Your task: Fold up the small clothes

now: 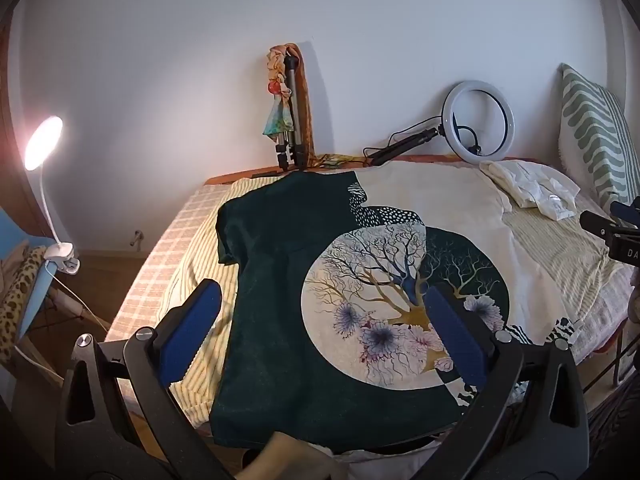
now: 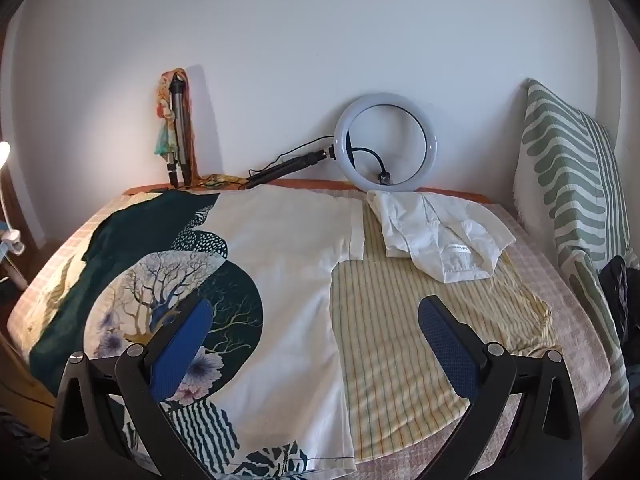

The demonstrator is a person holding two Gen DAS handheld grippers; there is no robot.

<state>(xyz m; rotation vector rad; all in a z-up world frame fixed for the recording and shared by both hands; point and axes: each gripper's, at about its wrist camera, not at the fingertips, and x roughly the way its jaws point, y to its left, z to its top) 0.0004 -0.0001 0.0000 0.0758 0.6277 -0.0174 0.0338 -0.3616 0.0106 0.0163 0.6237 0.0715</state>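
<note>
I judge folding not started: the printed T-shirt [image 2: 280, 280] lies flat across the bed [image 2: 440, 340]; left gripper [image 1: 320, 332] and right gripper [image 2: 316, 340] both spread wide, empty.

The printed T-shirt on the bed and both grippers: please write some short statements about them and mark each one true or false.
1. The printed T-shirt lies spread flat on the bed. True.
2. The left gripper is shut on the shirt's hem. False: its jaws stand wide open and hold nothing.
3. A crumpled white garment lies beside the shirt, toward the striped pillow. True.
4. The ring light lies on top of the shirt. False: it leans against the wall behind the bed.
5. The right gripper is open. True.
</note>
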